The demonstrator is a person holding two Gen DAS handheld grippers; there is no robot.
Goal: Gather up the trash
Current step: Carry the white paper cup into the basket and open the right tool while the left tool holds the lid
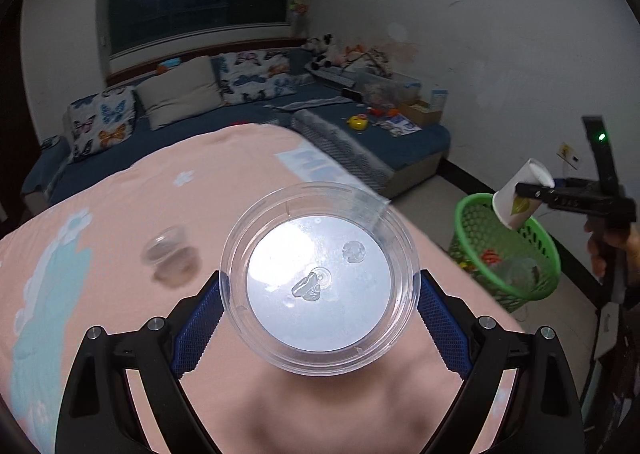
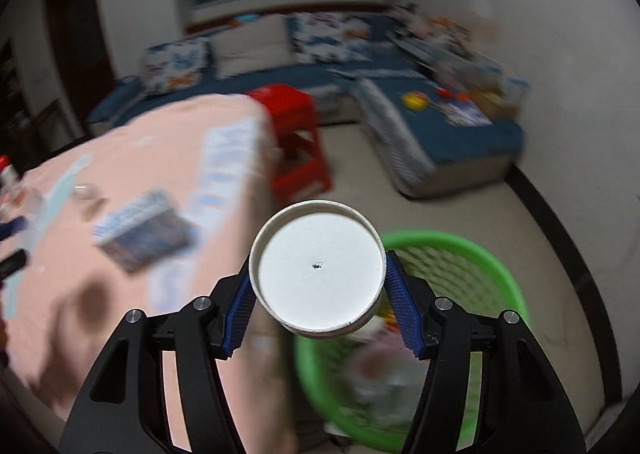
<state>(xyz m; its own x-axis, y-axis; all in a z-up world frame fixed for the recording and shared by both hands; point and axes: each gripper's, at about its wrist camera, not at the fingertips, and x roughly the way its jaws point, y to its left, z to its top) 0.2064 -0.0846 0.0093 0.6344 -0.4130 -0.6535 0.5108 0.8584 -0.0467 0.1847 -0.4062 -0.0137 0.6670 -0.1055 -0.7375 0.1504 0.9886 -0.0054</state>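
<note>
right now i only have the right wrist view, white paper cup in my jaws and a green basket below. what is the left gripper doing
Observer: The left gripper is shut on a clear plastic cup, seen bottom-on, above the pink tablecloth.
Operator: is my cup over the basket yet
Observer: From the left wrist view, your paper cup hangs tilted over the near rim of the green basket.
Operator: anything left on the table
Observer: A small clear container sits on the cloth, left of the clear cup.
</note>
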